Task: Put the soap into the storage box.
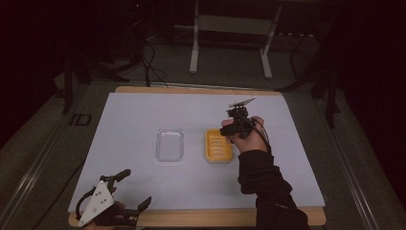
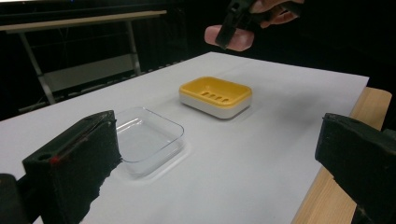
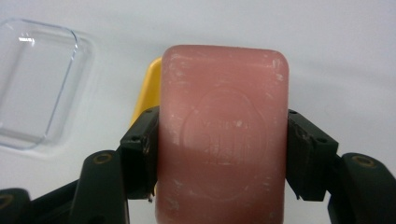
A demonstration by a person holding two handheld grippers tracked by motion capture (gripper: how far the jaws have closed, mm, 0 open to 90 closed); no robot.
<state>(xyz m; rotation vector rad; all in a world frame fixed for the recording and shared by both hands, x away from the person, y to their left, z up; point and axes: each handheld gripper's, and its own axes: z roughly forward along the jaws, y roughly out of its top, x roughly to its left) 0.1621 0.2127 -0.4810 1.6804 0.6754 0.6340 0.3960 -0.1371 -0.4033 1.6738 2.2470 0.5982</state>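
Hanging in the air just right of the yellow soap dish [image 1: 219,146], the right gripper [image 3: 219,154] has its two black jaws pressed against the long sides of a pink soap bar [image 3: 223,140], clamped firmly on it and lifted clear of the white sheet [image 1: 143,120]. The dish sits empty near the middle of the table [image 1: 201,218], with a clear plastic lid [image 1: 170,144] lying just to its left. Down at the near left corner, the left gripper [image 1: 132,188] rests with its jaws spread wide apart, holding nothing
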